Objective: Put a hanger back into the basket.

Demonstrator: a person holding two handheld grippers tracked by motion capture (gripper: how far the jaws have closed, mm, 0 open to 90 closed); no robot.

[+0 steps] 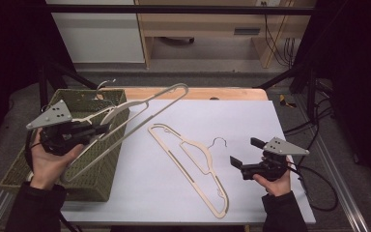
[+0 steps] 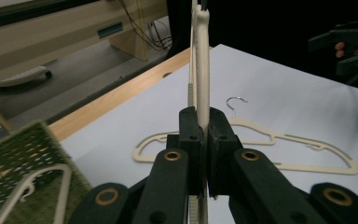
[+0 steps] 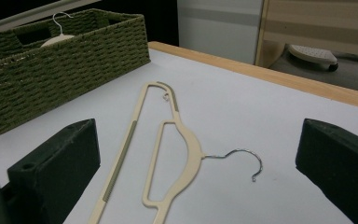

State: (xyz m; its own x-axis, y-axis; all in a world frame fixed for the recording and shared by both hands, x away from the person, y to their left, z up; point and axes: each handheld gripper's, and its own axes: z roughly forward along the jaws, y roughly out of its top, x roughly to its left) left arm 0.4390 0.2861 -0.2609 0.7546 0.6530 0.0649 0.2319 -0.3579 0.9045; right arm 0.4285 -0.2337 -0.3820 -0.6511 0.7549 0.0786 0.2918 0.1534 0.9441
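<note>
Left gripper (image 1: 104,129): I see the jaws clamped tight on a cream hanger (image 1: 140,113), which is lifted off the surface and angled over the green wicker basket (image 1: 104,186)'s right rim, far end out past the basket over the white table (image 1: 251,116). Right gripper (image 1: 244,152): jaws wide apart, nothing between them, well right of the basket. A second hanger (image 1: 193,162) lies flat on the table between the basket and the right gripper. Another hanger (image 3: 56,38) sits inside the basket.

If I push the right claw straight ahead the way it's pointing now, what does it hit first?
Most likely the cream flat clothes hanger lying on the white table sheet: it sits directly between the open jaws of the right claw. The green woven basket lies farther off to the side, though depth is hard to judge.
</note>
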